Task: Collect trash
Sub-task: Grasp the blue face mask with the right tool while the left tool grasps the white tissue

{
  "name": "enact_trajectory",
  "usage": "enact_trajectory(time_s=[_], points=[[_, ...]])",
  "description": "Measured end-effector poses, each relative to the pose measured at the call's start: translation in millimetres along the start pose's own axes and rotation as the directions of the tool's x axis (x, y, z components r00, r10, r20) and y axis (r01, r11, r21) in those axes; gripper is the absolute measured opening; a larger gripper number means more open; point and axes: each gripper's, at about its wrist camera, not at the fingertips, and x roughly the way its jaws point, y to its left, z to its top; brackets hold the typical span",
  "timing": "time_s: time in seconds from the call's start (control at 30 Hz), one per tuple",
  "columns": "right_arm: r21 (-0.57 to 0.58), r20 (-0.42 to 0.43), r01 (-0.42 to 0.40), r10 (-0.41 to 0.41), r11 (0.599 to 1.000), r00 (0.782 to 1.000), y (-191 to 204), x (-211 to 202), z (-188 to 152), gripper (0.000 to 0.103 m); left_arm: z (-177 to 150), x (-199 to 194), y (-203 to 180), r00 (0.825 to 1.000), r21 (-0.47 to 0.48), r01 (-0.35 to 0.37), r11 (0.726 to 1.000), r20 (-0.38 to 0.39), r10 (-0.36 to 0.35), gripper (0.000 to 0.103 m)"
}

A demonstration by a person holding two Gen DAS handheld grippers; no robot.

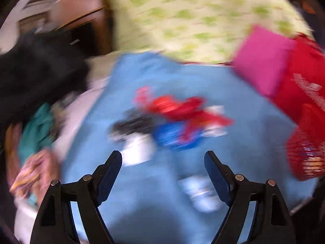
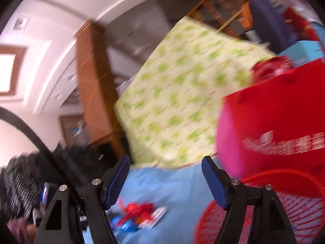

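Red and blue wrappers [image 1: 178,120] piled mid blue sheet [image 1: 254,142], red basket [image 2: 294,209] just beside.
Left gripper [image 1: 163,158] and right gripper [image 2: 165,163] both spread, holding nothing; everything's blurry, so a rushed grab could pinch sheet instead.

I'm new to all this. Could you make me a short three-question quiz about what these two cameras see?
1. True or false: the left hand-held gripper holds a wrapper.
2. What colour is the cloth under the pile of wrappers? A green, B light blue, C black.
3. Fill in: the mesh basket beside the right hand-held gripper is ____.

Key: 1 false, its jaws stand open and empty; 2 B; 3 red.
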Motion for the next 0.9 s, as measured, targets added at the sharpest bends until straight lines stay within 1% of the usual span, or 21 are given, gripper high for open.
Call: enact_trajectory(time_s=[0.07,0.1,0.13,0.17,0.2,0.23,0.27,0.37,0.4,0.43,0.47,0.5,0.53,0.57,0.63,0.67,0.7,0.73,0.77,0.83,0.9], points=[[-0.014,-0.119,-0.07,0.068,0.997,0.991,21,23,-17,0.076,-8,2,27,0.999,-0.047,-0.033,0.998,-0.015,0.033,0.083],[-0.01,-0.195,-0.102,0.098,0.995,0.976,29,37,-28,0.076,-11,2,32,0.999,-0.059,-0.039,0.998,-0.018,0.038,0.083],[0.001,-0.273,-0.127,0.123,0.992,0.954,38,52,-41,0.076,-14,3,39,0.999,-0.073,-0.043,0.996,-0.02,0.042,0.083],[0.015,-0.363,-0.146,0.142,0.989,0.921,47,69,-57,0.076,-17,4,44,0.999,-0.082,-0.045,0.996,-0.019,0.043,0.083],[0.022,-0.459,-0.161,0.153,0.987,0.875,58,88,-76,0.076,-19,5,48,0.999,-0.089,-0.044,0.995,-0.02,0.042,0.083],[0.017,-0.537,-0.172,0.154,0.985,0.83,68,104,-95,0.076,-20,7,51,0.999,-0.094,-0.037,0.995,-0.023,0.035,0.083],[0.006,-0.583,-0.176,0.147,0.984,0.799,76,114,-110,0.076,-20,9,52,0.999,-0.096,-0.029,0.995,-0.026,0.027,0.083],[-0.027,-0.719,-0.188,0.112,0.982,0.686,96,147,-158,0.075,-20,17,53,0.999,-0.092,-0.014,0.996,-0.034,0.011,0.083],[-0.027,-0.751,-0.183,0.1,0.983,0.653,101,157,-174,0.074,-22,20,54,0.999,-0.091,-0.012,0.996,-0.038,0.008,0.083],[-0.025,-0.775,-0.177,0.093,0.984,0.625,104,167,-185,0.071,-21,22,56,0.999,-0.093,-0.009,0.996,-0.042,0.005,0.083],[-0.023,-0.79,-0.175,0.089,0.984,0.606,104,172,-195,0.069,-19,26,58,0.999,-0.097,-0.006,0.995,-0.046,0.002,0.083],[-0.027,-0.811,-0.17,0.078,0.985,0.58,106,179,-206,0.068,-18,31,61,0.998,-0.101,0.0,0.995,-0.055,-0.006,0.083],[-0.036,-0.83,-0.159,0.059,0.987,0.555,109,186,-217,0.061,-17,35,63,0.998,-0.103,0.009,0.995,-0.062,-0.015,0.083],[-0.037,-0.843,-0.151,0.05,0.988,0.536,109,192,-224,0.057,-16,39,64,0.998,-0.102,0.016,0.995,-0.067,-0.022,0.083],[-0.034,-0.876,-0.133,0.034,0.991,0.482,109,203,-242,0.051,-11,50,63,0.996,-0.099,0.032,0.995,-0.084,-0.04,0.083],[-0.035,-0.875,-0.132,0.033,0.991,0.483,109,204,-244,0.049,-10,53,62,0.995,-0.096,0.038,0.995,-0.089,-0.047,0.083],[-0.042,-0.869,-0.145,0.036,0.989,0.494,111,203,-242,0.043,-7,61,59,0.994,-0.089,0.051,0.995,-0.095,-0.06,0.083],[-0.036,-0.87,-0.168,0.052,0.985,0.49,112,201,-240,0.035,-4,68,57,0.992,-0.084,0.059,0.995,-0.103,-0.068,0.083],[-0.027,-0.869,-0.172,0.061,0.985,0.491,111,199,-239,0.034,-1,74,54,0.991,-0.082,0.064,0.995,-0.11,-0.073,0.083],[-0.043,-0.859,-0.151,0.041,0.988,0.511,106,195,-235,0.033,5,89,47,0.988,-0.083,0.084,0.993,-0.119,-0.094,0.083],[-0.047,-0.85,-0.13,0.028,0.99,0.526,98,193,-229,0.033,10,103,43,0.985,-0.096,0.1,0.99,-0.132,-0.112,0.083]])
